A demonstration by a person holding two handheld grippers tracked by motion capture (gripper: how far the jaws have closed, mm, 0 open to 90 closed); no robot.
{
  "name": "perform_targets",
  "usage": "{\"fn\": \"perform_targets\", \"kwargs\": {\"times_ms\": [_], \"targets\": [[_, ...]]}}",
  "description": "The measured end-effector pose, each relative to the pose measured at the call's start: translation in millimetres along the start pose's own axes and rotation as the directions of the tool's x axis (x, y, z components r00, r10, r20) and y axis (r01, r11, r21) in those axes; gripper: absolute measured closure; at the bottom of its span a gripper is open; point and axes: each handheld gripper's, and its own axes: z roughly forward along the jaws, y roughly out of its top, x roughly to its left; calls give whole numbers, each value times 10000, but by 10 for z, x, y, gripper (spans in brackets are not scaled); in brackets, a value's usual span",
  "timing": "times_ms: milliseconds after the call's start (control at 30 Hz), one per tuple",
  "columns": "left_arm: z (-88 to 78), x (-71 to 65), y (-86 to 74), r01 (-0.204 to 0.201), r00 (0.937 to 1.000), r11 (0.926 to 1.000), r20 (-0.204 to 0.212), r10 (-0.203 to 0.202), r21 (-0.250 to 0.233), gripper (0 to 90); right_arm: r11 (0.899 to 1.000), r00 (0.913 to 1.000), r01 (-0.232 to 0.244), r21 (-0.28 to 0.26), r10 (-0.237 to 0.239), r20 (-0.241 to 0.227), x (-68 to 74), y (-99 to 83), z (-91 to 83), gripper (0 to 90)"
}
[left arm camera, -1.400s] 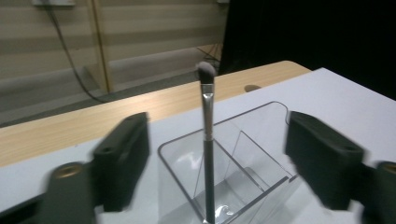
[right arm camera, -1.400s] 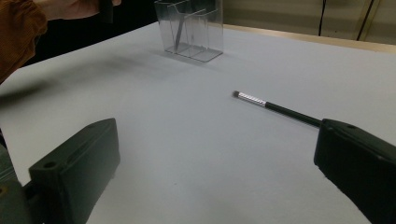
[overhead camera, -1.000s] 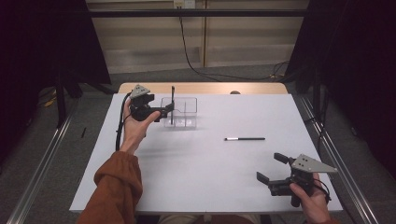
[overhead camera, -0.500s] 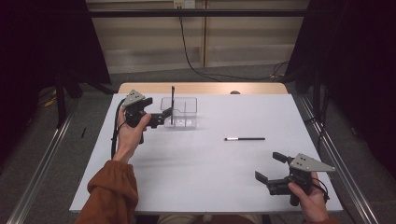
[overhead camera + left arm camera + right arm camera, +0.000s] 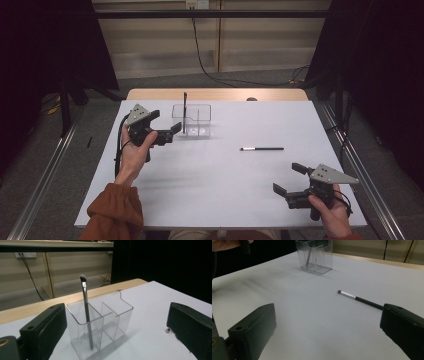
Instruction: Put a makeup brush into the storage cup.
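Observation:
A clear plastic organizer (image 5: 192, 120) (image 5: 100, 322) (image 5: 314, 256) with compartments stands on the white table toward the back. One black makeup brush (image 5: 184, 112) (image 5: 86, 312) stands upright in its left compartment, bristles up. A second brush (image 5: 261, 148) (image 5: 359, 299) lies flat on the table to the right of centre. My left gripper (image 5: 164, 127) (image 5: 117, 330) is open just left of the organizer, jaws empty. Near the front right corner, my right gripper (image 5: 290, 178) (image 5: 327, 332) is open and empty, its jaws pointing toward the lying brush.
The white table (image 5: 215, 175) has a wooden strip (image 5: 215, 94) along its far edge. Metal rails (image 5: 45, 175) run along the floor on both sides. Cables (image 5: 200, 55) hang at the back wall. Dark curtains stand left and right.
My left gripper has let go of the upright brush and drawn back to the left of the organizer. The right gripper has barely shifted.

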Motion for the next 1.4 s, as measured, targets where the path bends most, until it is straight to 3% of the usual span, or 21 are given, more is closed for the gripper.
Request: {"fn": "perform_targets", "kwargs": {"times_ms": [100,167,267,333,400,667,733,900,967,1133,1400], "targets": [[-30,-18,0,-155,9998,9998,-97,156,83,29,10000,10000,5,10,-5,-10,1,0,3,0],[-63,-32,-23,-17,10000,10000,-8,17,-8,29,10000,10000,-14,-8,14,-10,3,1,1,0],[-127,-59,-74,-415,9990,9991,-179,417,83,29,10000,10000,-23,-10,23,-4,0,0,2,0],[-172,-66,-105,-459,9981,9989,-405,457,-38,29,10000,10000,-10,1,10,1,-1,1,4,0],[-221,-79,-147,-241,9992,9997,-309,239,-68,29,10000,10000,-1,15,1,-15,2,2,5,0],[-427,-143,-245,-329,9992,9993,-207,333,180,29,10000,10000,9,9,-9,-25,3,3,7,0],[-495,-152,-262,-156,9995,9999,-272,158,48,29,10000,10000,-1,11,1,-22,5,3,9,0],[-636,-171,-337,-311,9982,9995,-513,314,60,31,10000,10000,43,22,-43,-11,6,4,13,0],[-682,-174,-389,-99,9984,9999,-551,100,27,30,10000,10000,38,28,-38,-11,6,5,16,0],[-801,-203,-534,-138,9969,9996,-765,158,255,30,10000,10000,61,48,-60,-49,8,8,22,0],[-947,-256,-609,2,9956,9999,-938,14,173,39,10000,9999,58,40,-58,-100,4,14,42,0]]}}
